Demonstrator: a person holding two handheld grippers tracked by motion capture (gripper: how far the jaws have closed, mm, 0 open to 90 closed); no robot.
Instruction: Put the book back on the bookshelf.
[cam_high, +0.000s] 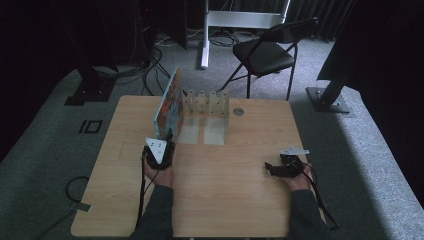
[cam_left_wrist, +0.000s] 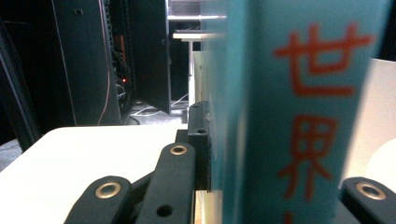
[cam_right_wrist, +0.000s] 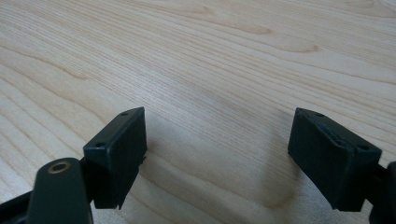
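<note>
A thin book (cam_high: 168, 102) with a colourful cover stands upright on the wooden table (cam_high: 225, 200), at the left end of a clear slotted rack (cam_high: 207, 104). My left gripper (cam_high: 167, 142) is shut on the book's near edge. In the left gripper view the teal spine with red characters (cam_left_wrist: 299, 116) stands between the jaws, and the left pad (cam_left_wrist: 201, 140) presses flat against it. My right gripper (cam_high: 272, 169) rests low at the table's right, well apart from the book. It stands open (cam_right_wrist: 217, 149) over bare wood with nothing between its pads.
A black folding chair (cam_high: 265, 52) stands on the carpet behind the table. Cables (cam_high: 150, 70) and black stand bases (cam_high: 90, 92) lie at the back left, another base (cam_high: 327, 100) at the right. A small round grommet (cam_high: 238, 111) sits beside the rack.
</note>
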